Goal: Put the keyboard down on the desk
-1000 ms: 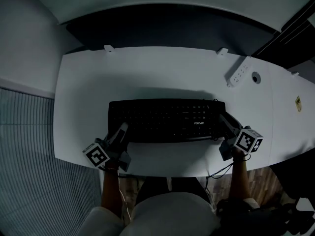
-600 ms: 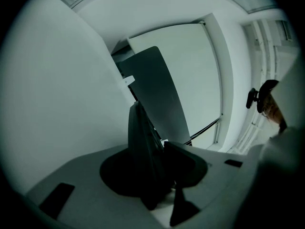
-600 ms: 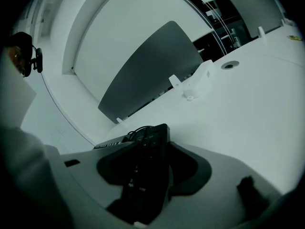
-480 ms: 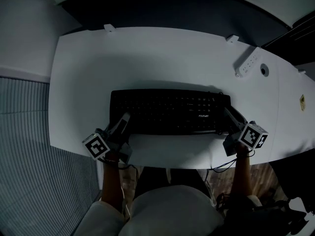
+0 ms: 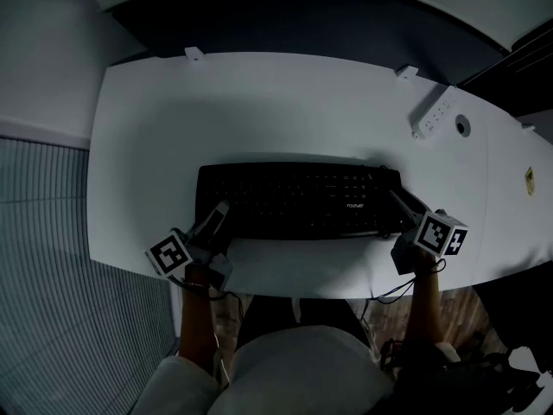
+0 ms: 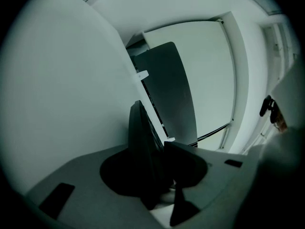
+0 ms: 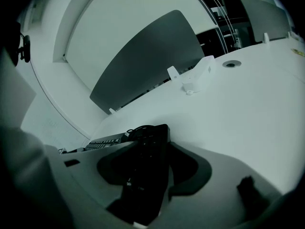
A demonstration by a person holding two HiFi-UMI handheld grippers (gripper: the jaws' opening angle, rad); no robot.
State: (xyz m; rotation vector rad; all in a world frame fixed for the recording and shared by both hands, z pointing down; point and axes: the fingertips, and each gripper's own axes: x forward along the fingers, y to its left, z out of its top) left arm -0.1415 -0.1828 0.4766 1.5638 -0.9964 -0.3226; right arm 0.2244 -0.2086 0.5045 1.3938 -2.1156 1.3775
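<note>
The left gripper (image 5: pixel 219 209) and right gripper (image 5: pixel 395 200) clamp the ends of a black keyboard (image 5: pixel 298 201) low at the near side of a white worktop (image 5: pixel 259 102); beyond the keyboard, a power strip (image 5: pixel 434 112) and dark partition (image 5: pixel 302 20).

Illegible keyboard (image 5: pixel 294 199) print (white)

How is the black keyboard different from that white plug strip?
The keyboard is black; the plug strip is white. The keyboard is much bigger than the plug strip. The left gripper and right gripper clamp the keyboard's ends; nothing touches the slanted plug strip. Both are long rectangles.
</note>
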